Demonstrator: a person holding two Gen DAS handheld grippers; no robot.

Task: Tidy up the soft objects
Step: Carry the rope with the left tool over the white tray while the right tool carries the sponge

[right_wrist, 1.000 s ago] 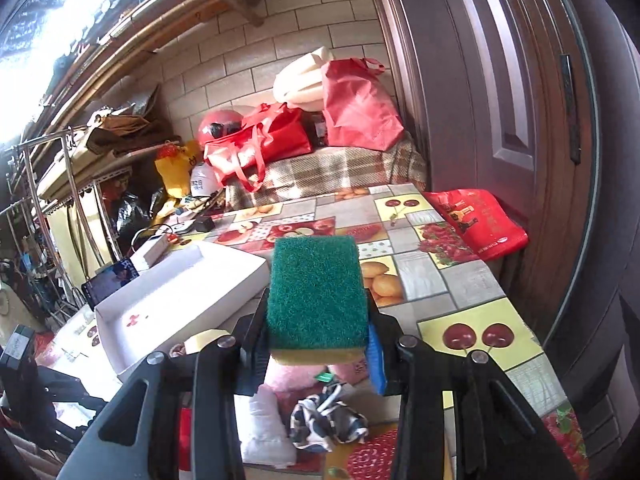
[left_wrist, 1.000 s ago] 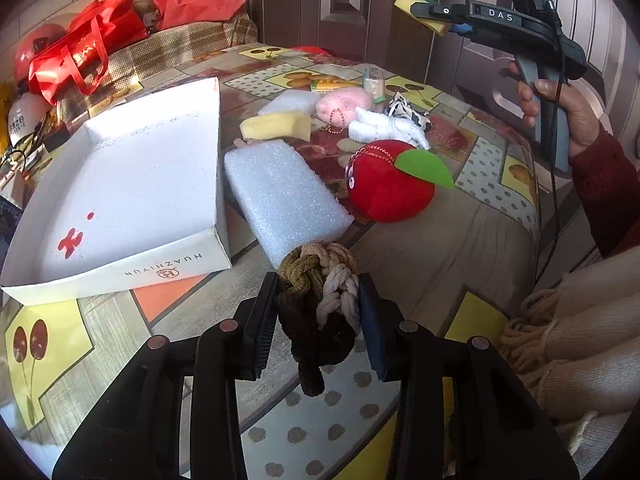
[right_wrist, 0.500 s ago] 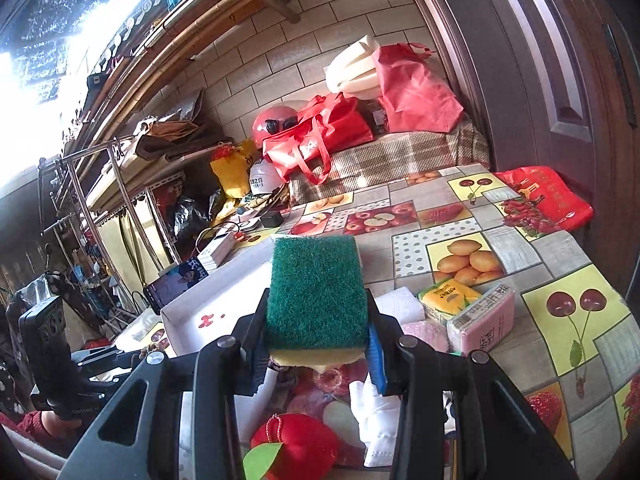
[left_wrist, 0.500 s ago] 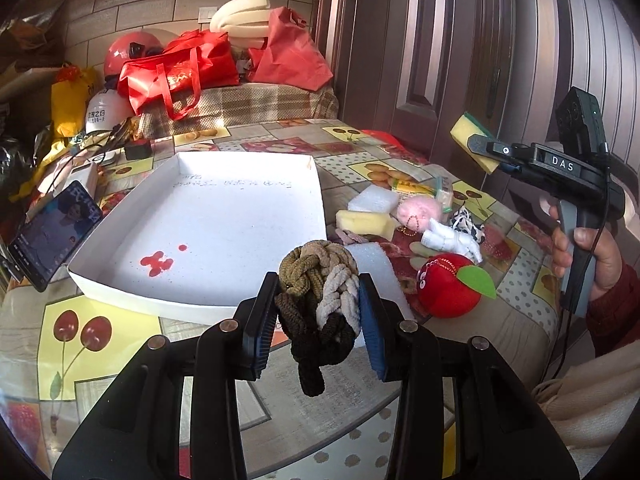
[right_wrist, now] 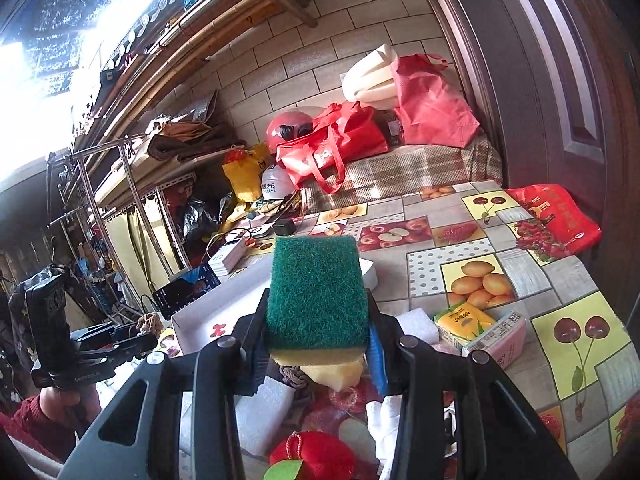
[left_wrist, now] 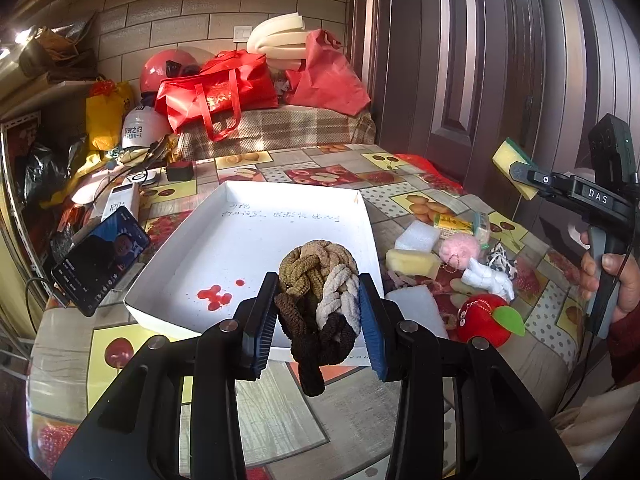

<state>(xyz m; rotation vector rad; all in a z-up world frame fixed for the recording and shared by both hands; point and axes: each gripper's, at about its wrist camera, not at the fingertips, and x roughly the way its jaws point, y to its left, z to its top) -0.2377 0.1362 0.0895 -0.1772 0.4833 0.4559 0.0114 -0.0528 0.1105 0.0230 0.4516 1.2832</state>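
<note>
A phone (left_wrist: 100,260) leans at the table's (left_wrist: 280,420) left edge. Behind it stand a red bag (left_wrist: 216,88) and a helmet (left_wrist: 168,68).

Fuzzy cloth hair ties (left_wrist: 316,280), rough green sponge (right_wrist: 318,292)

Both grippers matte black plastic w/ blue ribbed pads and round silver screws on the finger arms. Right gripper (left_wrist: 516,170) has "DAS" in white on its body, grey handle, thin black cable. Dark red knit sleeve (left_wrist: 624,340); cream fringed garment, prob. a scarf.
</note>
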